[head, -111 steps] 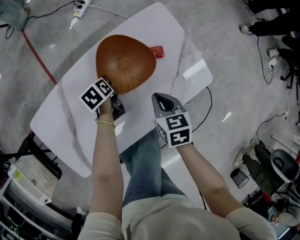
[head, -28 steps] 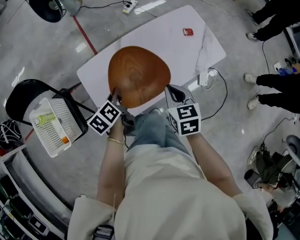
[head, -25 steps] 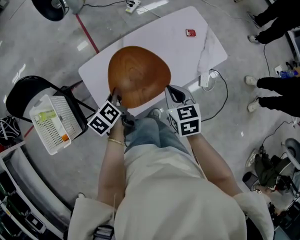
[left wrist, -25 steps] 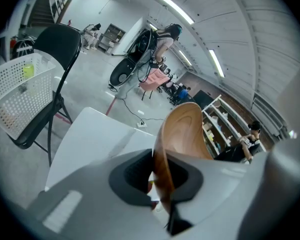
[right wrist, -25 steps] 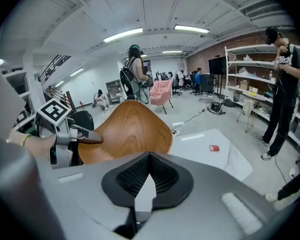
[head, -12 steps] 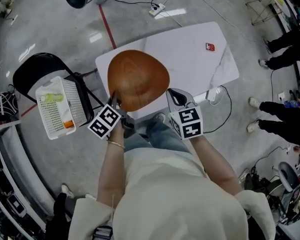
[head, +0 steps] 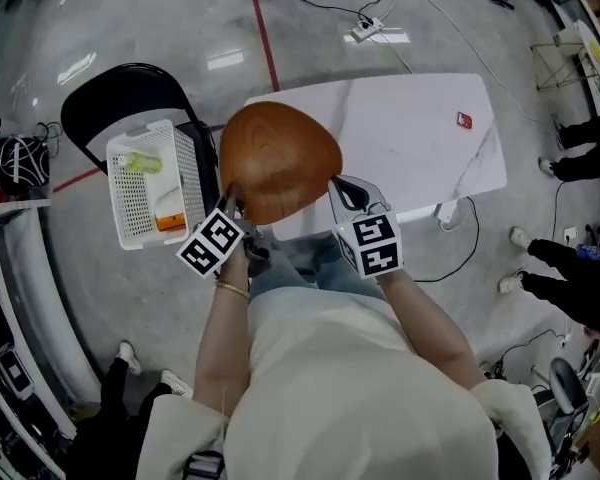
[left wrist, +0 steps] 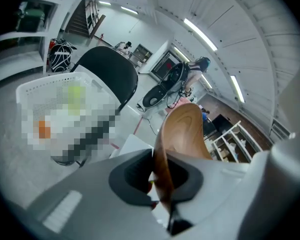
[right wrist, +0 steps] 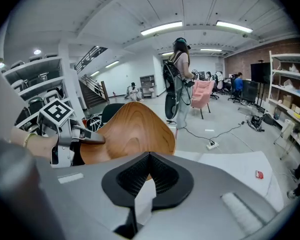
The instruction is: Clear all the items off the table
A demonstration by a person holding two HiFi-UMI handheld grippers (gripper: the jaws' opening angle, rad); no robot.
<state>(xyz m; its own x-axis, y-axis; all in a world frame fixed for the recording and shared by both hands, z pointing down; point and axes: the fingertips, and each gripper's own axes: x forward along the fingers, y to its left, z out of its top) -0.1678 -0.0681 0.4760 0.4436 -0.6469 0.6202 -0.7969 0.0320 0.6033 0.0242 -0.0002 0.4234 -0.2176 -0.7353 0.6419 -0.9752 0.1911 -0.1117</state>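
Wooden tray point(head: 280, 158): rounded-triangular, brown, with visible grain and a shallow dished middle. It is held off the table point(head: 410, 138); in the head view it is seen over the table's left end, just beside the basket point(head: 135, 208).

Left gripper point(head: 232, 196): clamped on the tray's near-left rim. In the left gripper view the thin wooden edge point(left wrist: 185, 129) is seen edge-on, pinched between the two dark pads point(left wrist: 160, 171).

Right gripper point(head: 342, 190): jaws brought fully together. Its tip is placed at the tray's near-right rim. In the right gripper view the wood point(right wrist: 130, 129) is seen just behind the closed tip point(right wrist: 149, 159); whether any of the rim is pinched cannot be told.

Table: white, marble-patterned, rounded corners. One red packet point(head: 464, 121) is left lying near its far right corner, well apart from the tray.

Basket: white, perforated, set on the seat of a black folding chair point(head: 120, 93) to the left of the table. A green item point(head: 140, 161) and an orange item point(head: 170, 218) are contained in it.
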